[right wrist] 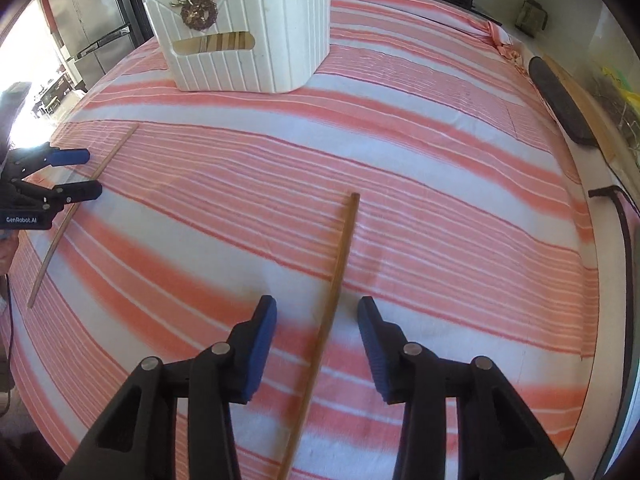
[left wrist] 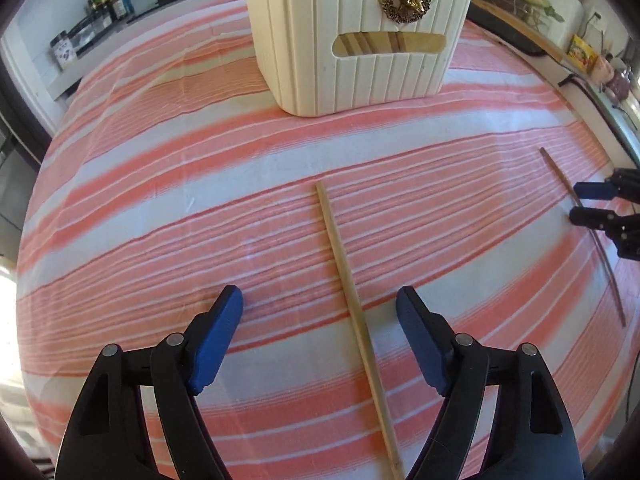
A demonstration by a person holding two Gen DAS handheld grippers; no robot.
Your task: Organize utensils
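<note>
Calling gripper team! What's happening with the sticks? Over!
Both hand-held grippers, left and right, open. Each straddles a chopstick, light, dark, flat on cloth. Nothing blocking white basket.

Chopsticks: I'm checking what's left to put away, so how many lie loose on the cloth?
2. A light chopstick lies between the left gripper's open fingers, a darker chopstick between the right gripper's. More sticks show inside the white bin.
</note>
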